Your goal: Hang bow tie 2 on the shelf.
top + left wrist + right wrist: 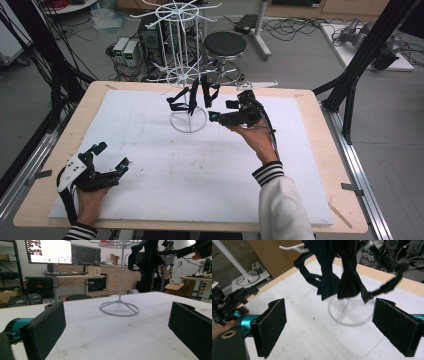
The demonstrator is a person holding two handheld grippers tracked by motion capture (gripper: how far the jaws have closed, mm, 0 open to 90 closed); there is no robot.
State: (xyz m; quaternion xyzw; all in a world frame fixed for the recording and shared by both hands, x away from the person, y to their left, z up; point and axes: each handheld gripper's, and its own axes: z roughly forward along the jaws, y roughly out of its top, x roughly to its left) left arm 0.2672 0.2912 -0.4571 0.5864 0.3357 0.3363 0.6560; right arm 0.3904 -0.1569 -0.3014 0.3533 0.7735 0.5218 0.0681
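The right claw [216,116] hung above the white surface [150,165], just beside the white wire rack [188,75], its jaws spread wide with nothing between them. In the right gripper view, the dark bow ties [338,270] dangled from the rack's hooks straight ahead of those open jaws, close but not touched (the rack's ring base showed below them). The left claw [111,156] rested low near the front left corner, well apart from the rack, its jaws likewise apart and empty.
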